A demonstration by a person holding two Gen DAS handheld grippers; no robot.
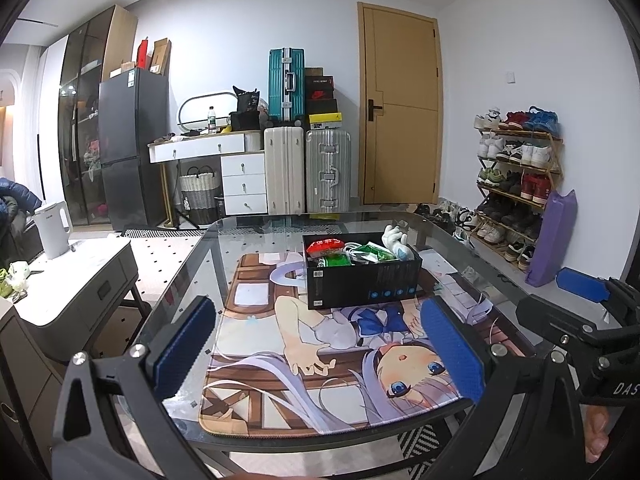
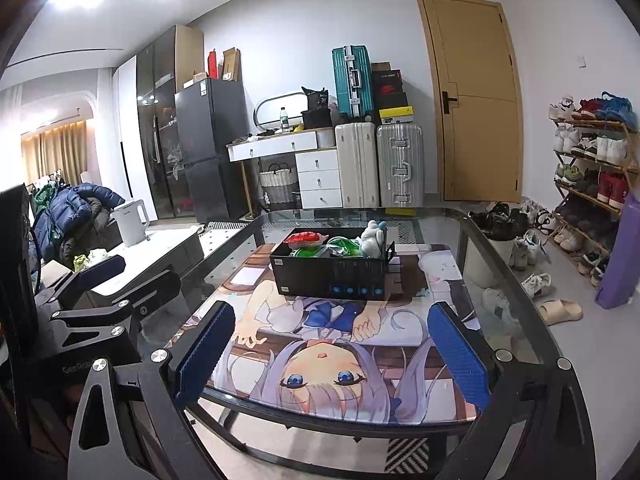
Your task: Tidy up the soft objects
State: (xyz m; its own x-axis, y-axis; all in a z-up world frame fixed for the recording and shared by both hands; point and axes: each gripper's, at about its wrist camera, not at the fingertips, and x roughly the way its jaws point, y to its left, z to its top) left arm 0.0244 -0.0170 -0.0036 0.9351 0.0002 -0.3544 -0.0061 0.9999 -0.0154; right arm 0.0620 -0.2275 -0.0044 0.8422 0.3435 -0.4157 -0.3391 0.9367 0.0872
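A black open box stands on an anime-print mat on the glass table. It holds a red snack bag, green packets and a white plush toy. My left gripper is open and empty, held over the mat's near end, short of the box. My right gripper is open and empty, also over the mat's near end. The right gripper also shows at the right edge of the left wrist view.
The glass table has a black frame. A low side table with a white kettle is to the left. Suitcases, a drawer unit and a shoe rack stand beyond. Shoes lie on the floor at right.
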